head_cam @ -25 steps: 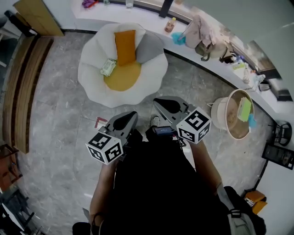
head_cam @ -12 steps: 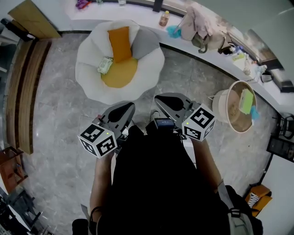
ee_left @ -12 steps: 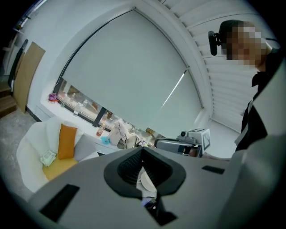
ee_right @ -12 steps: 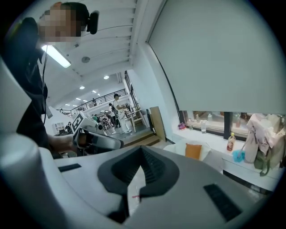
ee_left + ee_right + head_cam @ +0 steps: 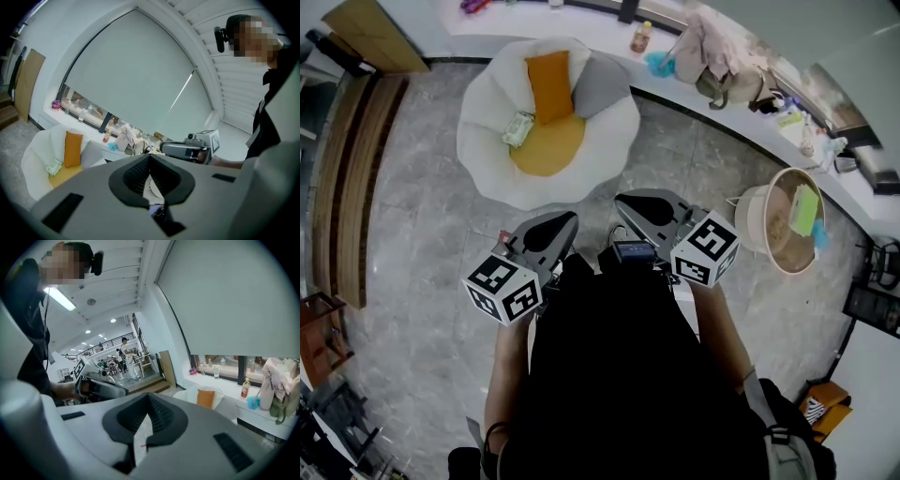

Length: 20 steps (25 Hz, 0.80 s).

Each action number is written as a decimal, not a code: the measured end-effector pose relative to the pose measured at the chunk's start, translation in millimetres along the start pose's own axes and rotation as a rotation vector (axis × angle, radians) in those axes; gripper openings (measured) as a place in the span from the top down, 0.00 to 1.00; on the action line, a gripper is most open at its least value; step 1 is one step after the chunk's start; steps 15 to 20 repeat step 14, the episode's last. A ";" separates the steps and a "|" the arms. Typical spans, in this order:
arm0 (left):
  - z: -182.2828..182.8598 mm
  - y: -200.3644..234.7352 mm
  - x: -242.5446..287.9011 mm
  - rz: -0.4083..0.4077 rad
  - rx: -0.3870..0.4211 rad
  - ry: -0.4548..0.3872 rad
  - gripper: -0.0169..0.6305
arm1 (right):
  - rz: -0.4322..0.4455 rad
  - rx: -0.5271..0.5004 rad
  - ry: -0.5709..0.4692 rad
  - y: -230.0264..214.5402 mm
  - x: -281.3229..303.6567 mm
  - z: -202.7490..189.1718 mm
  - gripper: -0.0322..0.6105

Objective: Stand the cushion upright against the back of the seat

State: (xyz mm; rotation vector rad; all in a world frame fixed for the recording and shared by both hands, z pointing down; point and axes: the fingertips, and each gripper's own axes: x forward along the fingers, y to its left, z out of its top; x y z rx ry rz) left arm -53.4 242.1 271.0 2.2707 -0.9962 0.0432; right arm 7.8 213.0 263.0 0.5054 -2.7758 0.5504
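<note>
Both the left gripper (image 5: 565,218) and the right gripper (image 5: 625,202) have smooth, matt grey plastic shells — their pads (image 5: 137,174) are black and finely ribbed. Ahead of the tools, the armchair (image 5: 487,159) looks like soft, matt white upholstery. The orange cushion (image 5: 551,86), the grey cushion (image 5: 602,84) and the yellow seat pad (image 5: 546,155) are plain matt cloth. A packet (image 5: 518,129) on the seat looks like crinkled plastic. Under the grippers, the floor (image 5: 422,244) is grey, veined, stone-look tile with a faint sheen. Out past the left gripper's side run brown wooden steps (image 5: 347,187) — past the right's stands a round basket (image 5: 746,223), white outside and wood-toned within.
</note>
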 end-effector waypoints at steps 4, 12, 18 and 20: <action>-1.7 3.9 -5.3 -0.004 -0.002 0.013 0.95 | -0.008 0.000 0.004 4.7 4.0 -0.9 0.93; -4.4 7.1 -11.8 -0.029 0.011 0.036 0.95 | -0.031 -0.002 0.011 13.4 8.4 -4.6 0.93; -5.3 8.0 -13.4 -0.033 0.014 0.043 0.95 | -0.034 -0.002 0.014 16.0 10.3 -5.2 0.93; -5.3 8.0 -13.4 -0.033 0.014 0.043 0.95 | -0.034 -0.002 0.014 16.0 10.3 -5.2 0.93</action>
